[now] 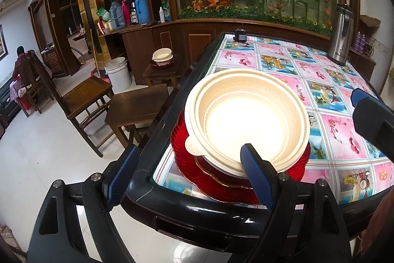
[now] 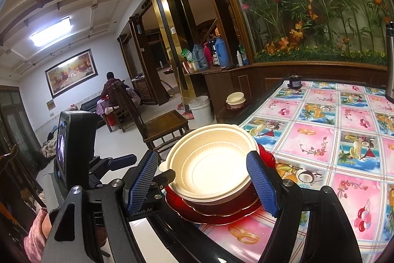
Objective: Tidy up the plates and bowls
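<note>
A stack sits at the near corner of the glass-topped table with a black rim (image 1: 172,203) and a fruit-and-flower patterned cloth under the glass. Bottom to top: a ribbed red glass plate (image 1: 182,164), a smaller dark red plate with a scalloped gold edge (image 1: 221,179), then nested cream plastic bowls with ribbed walls (image 1: 246,120).

The left gripper (image 1: 189,179) hangs just short of the stack with its jaws wide apart. One blue-padded finger sits in front of the bowl rim, the other hangs off the table edge over the floor. Nothing is gripped.

The right gripper (image 2: 206,184) also stands open. Seen from its own camera, its two blue pads flank the cream bowls, but contact cannot be told from this view. It holds nothing.

Judged step: the stack looks assembled here, and both grippers are either between grasps or lining up on the bowls.

A second similar bowl-and-plate pile (image 1: 162,57) rests on a small dark wooden stool beyond the table. It may be the destination or a source; that is unclear.

The next move likely calls for closing on a bowl rim squarely. The nested bowls are light and could lift together or slip.

Readable writing: the black gripper body in the right view shows "…obot.AI", partly cut off. The steel thermos jug (image 1: 341,36) at the far side of the table carries a logo too blurred to read.
</note>
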The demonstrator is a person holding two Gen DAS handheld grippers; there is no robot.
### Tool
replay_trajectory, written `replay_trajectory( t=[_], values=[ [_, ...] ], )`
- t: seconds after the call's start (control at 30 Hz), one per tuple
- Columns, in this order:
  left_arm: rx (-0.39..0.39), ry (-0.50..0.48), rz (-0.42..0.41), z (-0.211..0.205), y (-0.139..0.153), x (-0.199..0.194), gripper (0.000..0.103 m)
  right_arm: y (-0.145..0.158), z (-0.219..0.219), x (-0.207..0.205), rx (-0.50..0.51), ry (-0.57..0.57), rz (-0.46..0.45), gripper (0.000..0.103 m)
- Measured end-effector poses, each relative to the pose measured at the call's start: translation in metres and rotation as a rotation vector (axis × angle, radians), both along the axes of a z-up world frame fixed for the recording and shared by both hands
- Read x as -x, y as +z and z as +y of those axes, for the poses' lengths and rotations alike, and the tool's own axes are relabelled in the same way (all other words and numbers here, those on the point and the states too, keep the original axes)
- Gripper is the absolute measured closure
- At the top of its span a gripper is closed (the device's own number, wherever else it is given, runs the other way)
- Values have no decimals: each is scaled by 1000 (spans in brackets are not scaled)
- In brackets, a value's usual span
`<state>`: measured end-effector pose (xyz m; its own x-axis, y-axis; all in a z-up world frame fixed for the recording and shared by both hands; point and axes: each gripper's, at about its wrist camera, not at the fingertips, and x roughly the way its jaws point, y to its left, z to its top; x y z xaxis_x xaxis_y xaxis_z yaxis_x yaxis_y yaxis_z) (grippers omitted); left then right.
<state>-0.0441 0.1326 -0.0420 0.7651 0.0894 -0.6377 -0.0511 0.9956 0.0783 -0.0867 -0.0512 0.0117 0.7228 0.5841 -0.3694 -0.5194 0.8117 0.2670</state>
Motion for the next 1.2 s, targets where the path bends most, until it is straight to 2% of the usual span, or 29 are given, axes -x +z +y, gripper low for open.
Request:
replay_trajectory(
  t=[0.5,1.2],
  values=[
    [-9,9,20,1,-9,-4,18,-9,-5,-11,-10,-9,40,26],
    [-52,3,27,-8,-11,0,18,-12,-5,-8,-14,-7,44,26]
  ],
)
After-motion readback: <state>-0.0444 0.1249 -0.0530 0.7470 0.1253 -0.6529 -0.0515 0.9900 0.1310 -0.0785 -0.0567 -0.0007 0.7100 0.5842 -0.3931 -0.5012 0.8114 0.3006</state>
